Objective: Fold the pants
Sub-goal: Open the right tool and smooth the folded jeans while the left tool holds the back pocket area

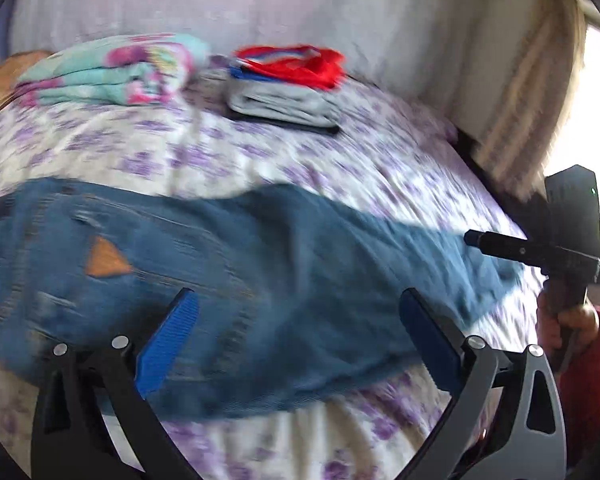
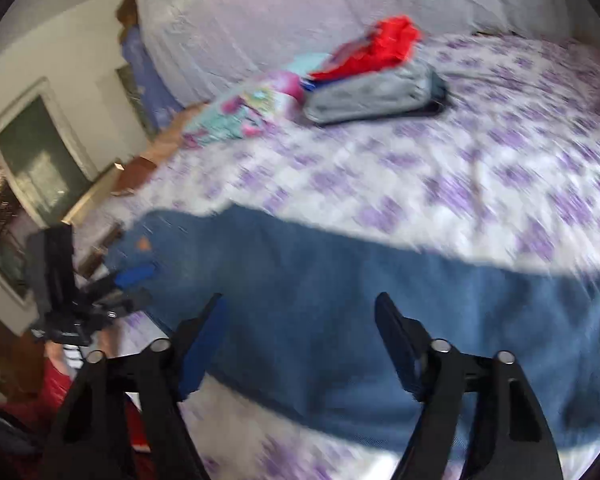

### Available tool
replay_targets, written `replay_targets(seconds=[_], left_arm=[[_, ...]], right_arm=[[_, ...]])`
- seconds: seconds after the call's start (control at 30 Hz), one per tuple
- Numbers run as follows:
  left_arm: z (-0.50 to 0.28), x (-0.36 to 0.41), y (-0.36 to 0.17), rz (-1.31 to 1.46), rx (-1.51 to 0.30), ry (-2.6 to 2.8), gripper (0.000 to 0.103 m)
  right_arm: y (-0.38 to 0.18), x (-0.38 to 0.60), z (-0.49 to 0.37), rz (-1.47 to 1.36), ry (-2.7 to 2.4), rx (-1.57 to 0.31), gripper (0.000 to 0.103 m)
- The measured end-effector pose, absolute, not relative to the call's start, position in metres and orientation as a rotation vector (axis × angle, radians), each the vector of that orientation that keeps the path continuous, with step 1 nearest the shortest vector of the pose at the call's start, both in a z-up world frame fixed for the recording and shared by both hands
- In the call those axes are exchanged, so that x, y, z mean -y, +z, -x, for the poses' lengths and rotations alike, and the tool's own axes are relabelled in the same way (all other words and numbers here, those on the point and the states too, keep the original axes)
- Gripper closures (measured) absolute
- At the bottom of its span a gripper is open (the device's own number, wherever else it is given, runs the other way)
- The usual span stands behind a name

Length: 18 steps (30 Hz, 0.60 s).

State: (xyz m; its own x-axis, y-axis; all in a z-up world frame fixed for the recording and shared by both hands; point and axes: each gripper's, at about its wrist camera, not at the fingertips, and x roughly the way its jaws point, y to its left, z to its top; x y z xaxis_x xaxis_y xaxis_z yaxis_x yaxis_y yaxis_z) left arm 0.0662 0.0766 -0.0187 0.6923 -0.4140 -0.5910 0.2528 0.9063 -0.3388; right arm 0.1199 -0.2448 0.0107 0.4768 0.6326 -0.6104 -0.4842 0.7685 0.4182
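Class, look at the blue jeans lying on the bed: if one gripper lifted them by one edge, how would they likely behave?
The jeans would probably droop and drag rather than lift flat: they lie limp, following the bedspread. They look like thick denim, so likely heavy for cloth. Sliding seems unlikely to be easy on the soft bedspread; they may bunch instead.

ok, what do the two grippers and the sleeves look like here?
Left gripper: black and grey linkage arms, silver pivot pins, ribbed blue fingers. Right gripper: all-black arms, silver pins, one blue-faced finger. Both hands hold black handles; sleeve is red.
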Motion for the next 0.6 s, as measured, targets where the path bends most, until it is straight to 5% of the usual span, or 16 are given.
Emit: replay_targets(seconds=[0.1,0.23,0.3,0.6], left_arm=[[-0.076,-0.100,-0.028,0.338,-0.745,-0.367,0.005],[-0.058,-0.062,-0.050,0.014,-0.679,-0.298,0.005],[-0.056,-0.050,-0.050,-0.061,-0.679,-0.278,0.005],[-0.062,-0.060,-0.049,0.017,-0.680,-0.334,0.005]], right_arm=[[0.010,0.193,-0.168,-0.216,0.764,-0.881,0.062],[-0.012,0.130,-0.214,-0.098,0.732,-0.974,0.073],[-0.025,0.107,-0.222,0.000,0.694,-1.015,0.092],[-0.043,0.091,-0.243,-0.017,0.609,-1.039,0.097]])
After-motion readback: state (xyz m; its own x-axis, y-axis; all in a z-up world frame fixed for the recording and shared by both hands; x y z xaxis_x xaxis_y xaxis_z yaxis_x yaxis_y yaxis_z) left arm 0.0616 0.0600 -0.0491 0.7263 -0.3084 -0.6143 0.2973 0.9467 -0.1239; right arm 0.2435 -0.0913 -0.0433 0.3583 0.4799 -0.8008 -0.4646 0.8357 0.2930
